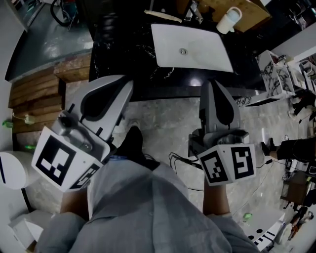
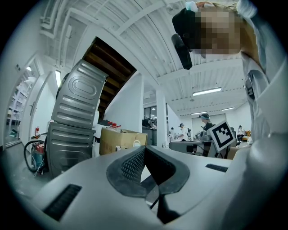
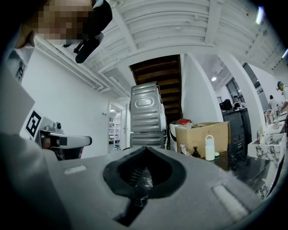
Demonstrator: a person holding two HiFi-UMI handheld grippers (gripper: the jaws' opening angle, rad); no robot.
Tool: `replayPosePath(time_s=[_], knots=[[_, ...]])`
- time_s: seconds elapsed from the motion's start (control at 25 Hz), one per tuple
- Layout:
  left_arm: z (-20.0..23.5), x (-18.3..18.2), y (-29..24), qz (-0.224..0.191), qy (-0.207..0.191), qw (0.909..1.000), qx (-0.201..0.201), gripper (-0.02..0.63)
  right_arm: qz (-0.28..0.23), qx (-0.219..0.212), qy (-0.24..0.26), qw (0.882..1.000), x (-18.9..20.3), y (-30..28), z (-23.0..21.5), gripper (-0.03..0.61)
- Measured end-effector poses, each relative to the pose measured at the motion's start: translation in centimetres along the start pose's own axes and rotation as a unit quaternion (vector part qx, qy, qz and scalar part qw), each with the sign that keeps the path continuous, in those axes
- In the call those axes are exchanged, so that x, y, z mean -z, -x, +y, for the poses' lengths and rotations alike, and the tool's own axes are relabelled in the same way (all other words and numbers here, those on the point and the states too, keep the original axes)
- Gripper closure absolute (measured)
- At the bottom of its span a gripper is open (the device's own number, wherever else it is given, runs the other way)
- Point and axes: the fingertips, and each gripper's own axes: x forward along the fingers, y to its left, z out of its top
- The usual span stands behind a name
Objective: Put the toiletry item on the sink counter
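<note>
left claw (image 1: 127, 85) and right claw (image 1: 210, 84) are both clenched, empty. the white bottle (image 3: 209, 147) stands upright, cap up, on the dark tabletop (image 1: 123, 54) well ahead of the right claw, beyond the sink (image 1: 192, 49).

Two grippers show: the left gripper (image 1: 129, 85) and the right gripper (image 1: 210, 85). There is one sink (image 1: 207, 57), one faucet (image 1: 193, 11), one white bottle (image 1: 229, 20), one cardboard box (image 3: 202, 134) and two stacked metal machines (image 3: 146, 114).
</note>
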Motion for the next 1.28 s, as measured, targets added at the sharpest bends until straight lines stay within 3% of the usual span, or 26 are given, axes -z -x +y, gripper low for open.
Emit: replayPosePath(time_s=[1.28], knots=[[0.2,-0.1,3.5,-0.014,0.001,0.9997,-0.018,0.609,0.018,-0.017,0.011,1.0,1.1,1.1,3.1,0.581]])
